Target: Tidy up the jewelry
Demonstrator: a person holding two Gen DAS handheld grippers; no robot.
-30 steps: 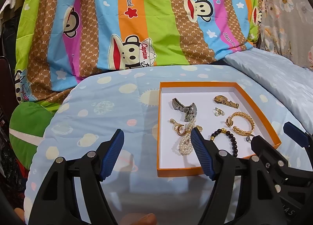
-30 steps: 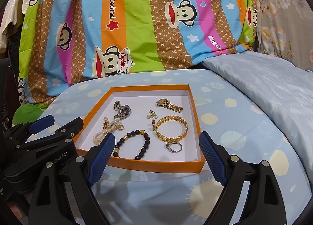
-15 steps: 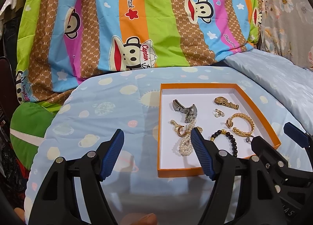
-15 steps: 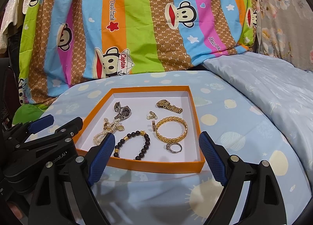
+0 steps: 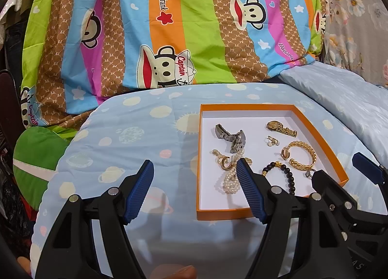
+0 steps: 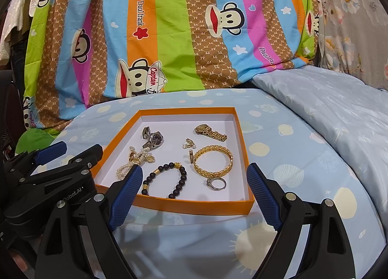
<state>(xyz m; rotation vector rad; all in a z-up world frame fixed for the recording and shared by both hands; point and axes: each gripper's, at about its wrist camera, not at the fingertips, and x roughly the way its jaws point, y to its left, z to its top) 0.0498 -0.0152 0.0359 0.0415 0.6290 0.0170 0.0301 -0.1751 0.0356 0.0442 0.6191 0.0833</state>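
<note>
Inside, orange box holds 2 watches, bracelets, ring.

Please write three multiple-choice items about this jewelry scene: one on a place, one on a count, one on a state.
1. Where does the silver ring lie?
A. beside the woven gold bangle
B. on the blue bedsheet outside the box
C. under the pearl strand

2. How many wristwatches lie in the orange-rimmed box?
A. one
B. two
C. four

3. How do the jaws of the right gripper stand?
A. shut on the black bead bracelet
B. open, holding nothing
C. shut on the box rim

Key: 1 A, the ring lies at the bangle's near edge; 2 B, a silver watch and a gold watch; 3 B, the blue pads stand apart.
</note>
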